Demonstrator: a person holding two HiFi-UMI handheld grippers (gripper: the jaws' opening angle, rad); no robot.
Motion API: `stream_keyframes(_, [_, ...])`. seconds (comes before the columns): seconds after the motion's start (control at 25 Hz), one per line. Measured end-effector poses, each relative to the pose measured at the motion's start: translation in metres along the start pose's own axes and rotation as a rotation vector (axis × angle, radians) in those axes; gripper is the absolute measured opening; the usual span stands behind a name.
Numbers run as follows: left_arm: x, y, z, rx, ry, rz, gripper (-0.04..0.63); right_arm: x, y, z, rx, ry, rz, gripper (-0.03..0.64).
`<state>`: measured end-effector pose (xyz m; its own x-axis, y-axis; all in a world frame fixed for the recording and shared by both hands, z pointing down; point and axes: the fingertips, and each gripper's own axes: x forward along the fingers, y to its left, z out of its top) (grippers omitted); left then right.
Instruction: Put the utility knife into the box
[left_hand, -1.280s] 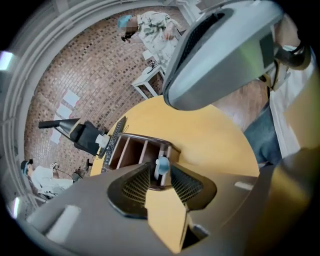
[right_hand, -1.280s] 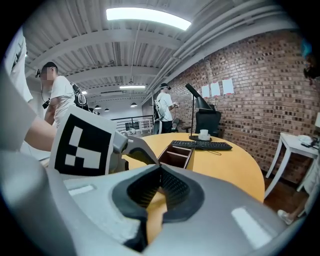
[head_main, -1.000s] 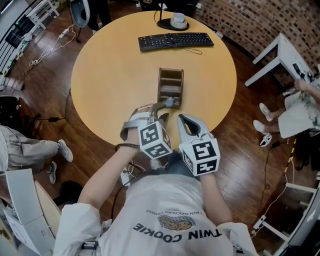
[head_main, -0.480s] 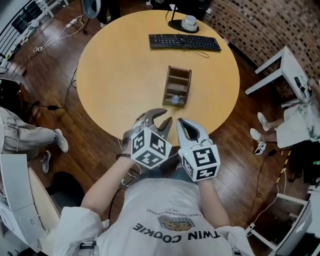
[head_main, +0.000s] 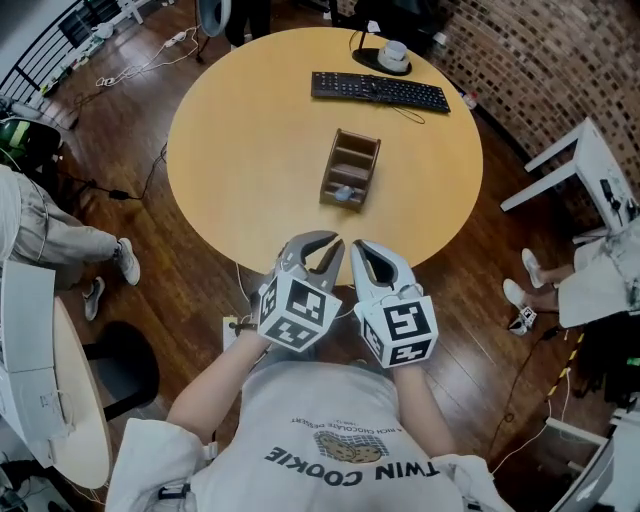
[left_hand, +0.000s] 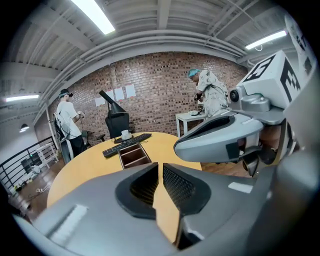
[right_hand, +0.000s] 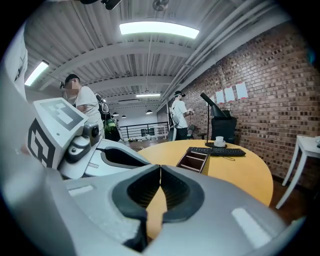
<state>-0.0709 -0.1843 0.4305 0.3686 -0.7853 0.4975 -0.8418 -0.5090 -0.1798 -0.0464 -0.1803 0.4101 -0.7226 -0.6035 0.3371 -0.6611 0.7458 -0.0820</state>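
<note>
Left gripper (head_main: 335, 246) just closing on nothing, a slit remaining; right gripper (head_main: 357, 246) clenched empty.
Utility knife (head_main: 343, 194), a blurry speck, lies in the near end of the box (head_main: 355, 135), well beyond my tips.

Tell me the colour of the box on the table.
The box is dark brown; the head view shows it best.

The box (head_main: 349, 169) stood mid-table (head_main: 250, 150), the knife (head_main: 343, 194) in its near end; behind lay the keyboard (head_main: 380, 90), then a cup (head_main: 396, 50).
</note>
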Motion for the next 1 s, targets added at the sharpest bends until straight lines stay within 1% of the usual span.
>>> stream_keyframes(0.08, [0.001,-0.016,0.004,-0.024,-0.007,0.019,0.023,-0.014,-0.005,-0.004,-0.002,-0.003,0.023,0.003])
stream_keyframes(0.28, [0.000,-0.055,0.017,-0.078,-0.026,0.069,0.015,-0.051,-0.015,-0.019,-0.018,0.011,0.077,0.003])
stream_keyframes(0.52, [-0.008,-0.106,0.022,-0.126,-0.039,0.138,0.009,-0.095,-0.024,-0.036,-0.027,0.004,0.144,0.003])
stream_keyframes(0.72, [-0.023,-0.150,0.024,-0.164,-0.055,0.195,0.008,-0.138,-0.021,-0.053,-0.035,0.006,0.210,0.003])
stream_keyframes(0.88, [-0.041,-0.181,0.022,-0.215,-0.045,0.246,0.008,-0.168,-0.010,-0.062,-0.039,0.011,0.267,0.003])
stream_keyframes(1.0, [-0.055,-0.203,0.022,-0.225,-0.040,0.274,0.008,-0.189,-0.005,-0.068,-0.029,0.010,0.289,0.003])
